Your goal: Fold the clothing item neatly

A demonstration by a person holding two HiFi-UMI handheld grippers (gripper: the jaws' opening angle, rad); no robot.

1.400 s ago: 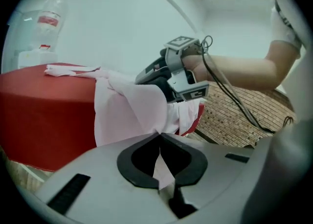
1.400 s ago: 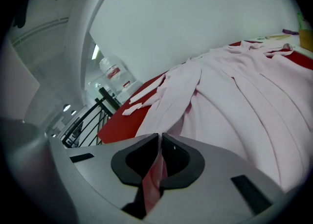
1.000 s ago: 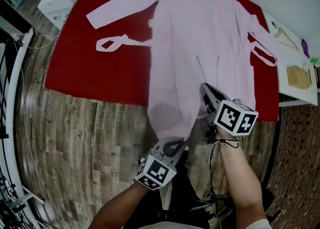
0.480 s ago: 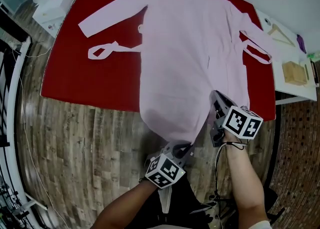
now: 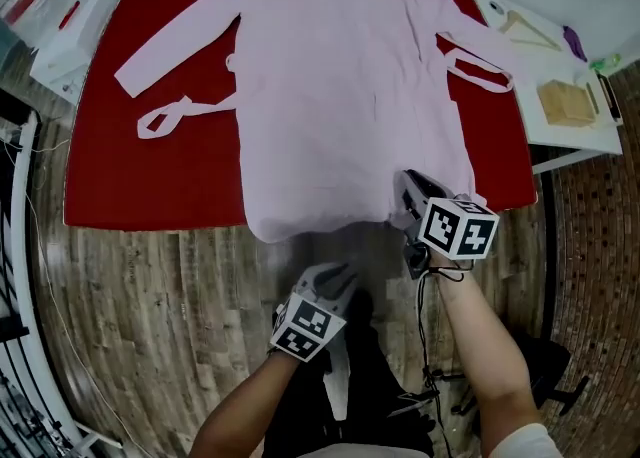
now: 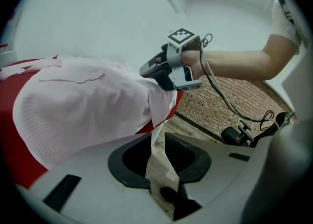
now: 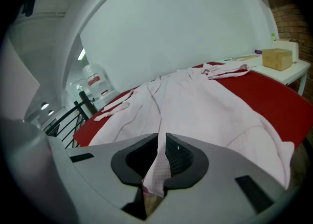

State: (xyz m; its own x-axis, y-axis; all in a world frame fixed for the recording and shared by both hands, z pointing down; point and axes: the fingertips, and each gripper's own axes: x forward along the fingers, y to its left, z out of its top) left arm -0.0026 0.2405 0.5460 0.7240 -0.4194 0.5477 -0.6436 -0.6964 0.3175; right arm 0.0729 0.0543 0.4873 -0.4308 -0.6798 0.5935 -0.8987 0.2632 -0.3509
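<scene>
Two grippers are seen at the 6 o'clock edge of the red worktop. A pale pink robe is spread flat on it, collar toward 12 o'clock and hem draped just over the near edge. The right gripper is closed on the hem near its 5 o'clock corner; in the right gripper view a fold of cloth is pinched between the fingers. The left gripper is held below the hem and apart from it, over the plank floor. Its fingers have just been opening and stand narrowly apart, with floor showing through the gap. A thin pale sliver beside one finger may be a cloth edge, though that cannot be settled.

Laying-out is judged to be the step in hand, with no fold made yet. For the next move the hem's 7 o'clock corner would need to be taken by the left gripper, so that the hem can be carried evenly toward 12 o'clock.

The cloth is thin and limp, a fine woven grid being visible up close, with shallow creases. One sleeve is laid as a flat band toward 10 o'clock. A looped tie lies at 9 o'clock.
</scene>
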